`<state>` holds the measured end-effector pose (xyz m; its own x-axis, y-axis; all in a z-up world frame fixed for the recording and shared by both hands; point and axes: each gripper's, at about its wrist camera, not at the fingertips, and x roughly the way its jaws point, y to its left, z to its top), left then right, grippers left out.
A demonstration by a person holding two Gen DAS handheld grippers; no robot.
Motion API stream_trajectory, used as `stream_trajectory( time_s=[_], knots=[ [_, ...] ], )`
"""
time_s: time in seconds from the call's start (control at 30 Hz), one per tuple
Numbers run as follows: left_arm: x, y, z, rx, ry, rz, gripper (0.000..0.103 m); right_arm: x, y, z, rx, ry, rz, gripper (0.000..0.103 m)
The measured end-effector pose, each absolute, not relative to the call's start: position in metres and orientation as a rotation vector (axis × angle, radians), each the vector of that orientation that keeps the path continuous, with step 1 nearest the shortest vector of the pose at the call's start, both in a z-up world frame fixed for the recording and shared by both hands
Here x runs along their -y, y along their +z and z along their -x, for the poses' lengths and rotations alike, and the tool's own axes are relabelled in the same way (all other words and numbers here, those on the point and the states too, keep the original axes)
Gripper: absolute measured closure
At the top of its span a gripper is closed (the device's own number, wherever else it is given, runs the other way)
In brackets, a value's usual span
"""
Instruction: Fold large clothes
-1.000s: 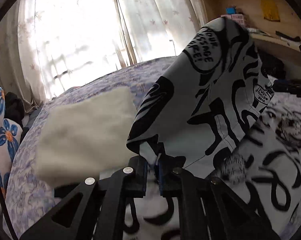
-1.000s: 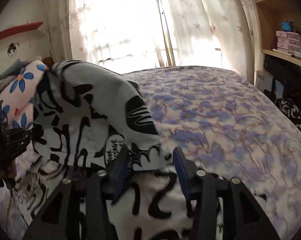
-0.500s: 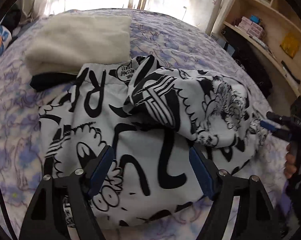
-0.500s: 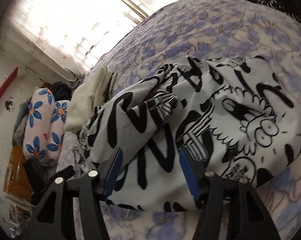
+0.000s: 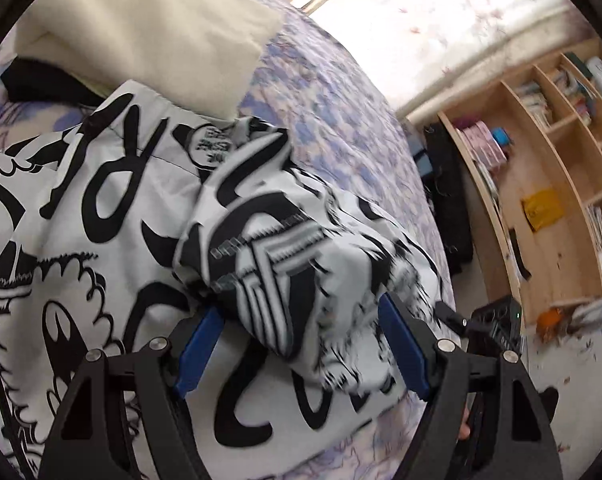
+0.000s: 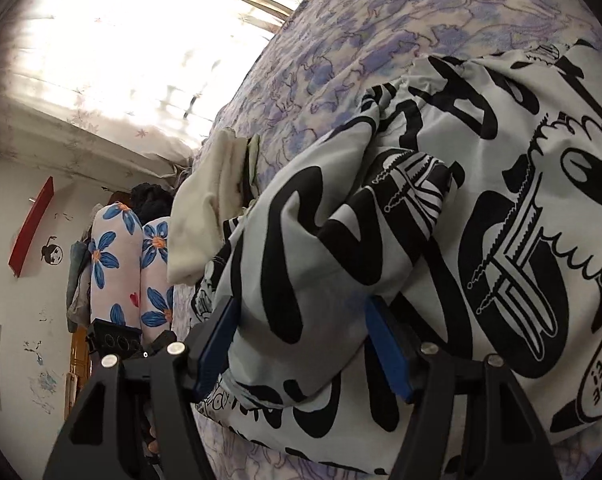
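Since the earlier frames, both our grippers have let go of the printed garment (image 5: 113, 208) and come closer to it: one second ago our left gripper (image 5: 301, 344) was clamped on a raised edge of the cloth, and now the cloth lies dropped on the bed (image 5: 341, 128).

We see the black-and-white printed garment spread on the purple-flowered bedspread, with one folded-over flap bunched on top of the flat layer. Its far edge touches the cream folded textile (image 5: 141, 24), which lies on something black.

From our left gripper the bunched flap lies straight ahead and slightly to the right, and it reaches down between the two blue pads (image 5: 199, 350). From our right gripper (image 6: 301, 340) the same hump of cloth (image 6: 381, 240) is directly in front, between its fingers. The long axis of the flap seems to run from one gripper toward the other, so both are about equally near.

Both grippers are wide apart and released. Whether the pads touch the cloth we cannot tell for sure; nothing is pinched. We judge that the next move is to close on this flap and lay it flat.
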<state>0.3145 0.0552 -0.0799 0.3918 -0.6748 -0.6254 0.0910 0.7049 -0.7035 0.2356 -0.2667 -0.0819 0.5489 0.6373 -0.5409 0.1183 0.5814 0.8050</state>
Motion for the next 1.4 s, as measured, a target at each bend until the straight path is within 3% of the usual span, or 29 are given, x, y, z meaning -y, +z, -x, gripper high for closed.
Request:
stream_trajectory(
  time_s=[0.27, 0.33, 0.43, 0.5, 0.6, 0.67, 0.7, 0.93, 1.1, 1.23, 1.33, 1.4],
  knots=[
    [-0.037, -0.083, -0.326, -1.083, -0.555, 0.581, 0.033, 0.263, -0.088, -0.231, -0.977, 0.348, -0.895, 0.037],
    [-0.027, -0.080, -0.325, -1.081, -0.564, 0.541, 0.041, 0.266, -0.092, -0.224, -0.979, 0.346, -0.896, 0.037],
    [-0.013, -0.079, -0.324, -1.099, -0.572, 0.469, 0.065, 0.268, -0.098, -0.218, -0.962, 0.350, -0.906, 0.037],
    [-0.004, -0.079, -0.323, -1.112, -0.574, 0.444, 0.086, 0.269, -0.104, -0.222, -0.940, 0.359, -0.937, 0.036],
    [0.000, -0.074, -0.319, -1.098, -0.534, 0.420, 0.096, 0.267, -0.106, -0.233, -0.879, 0.372, -0.973, 0.036],
    [0.002, -0.064, -0.313, -1.070, -0.497, 0.380, 0.098, 0.261, -0.096, -0.240, -0.860, 0.399, -0.925, 0.066],
    [0.002, -0.055, -0.309, -1.042, -0.487, 0.361, 0.098, 0.259, -0.086, -0.242, -0.852, 0.419, -0.891, 0.102],
    [-0.010, -0.012, -0.250, -0.872, -0.519, 0.366, 0.099, 0.267, -0.020, -0.193, -0.714, 0.426, -0.694, 0.101],
    [-0.002, -0.086, -0.223, -1.070, -0.444, 0.315, 0.099, 0.253, -0.087, -0.180, -0.992, 0.292, -0.532, 0.101],
    [-0.007, -0.110, -0.210, -1.106, -0.423, 0.330, 0.096, 0.259, -0.108, -0.168, -1.017, 0.271, -0.583, 0.100],
    [-0.010, -0.097, -0.204, -1.079, -0.409, 0.303, 0.090, 0.260, -0.093, -0.162, -1.001, 0.213, -0.535, 0.081],
    [-0.013, -0.086, -0.200, -1.057, -0.387, 0.258, 0.082, 0.258, -0.080, -0.158, -0.981, 0.168, -0.466, 0.078]
  ],
)
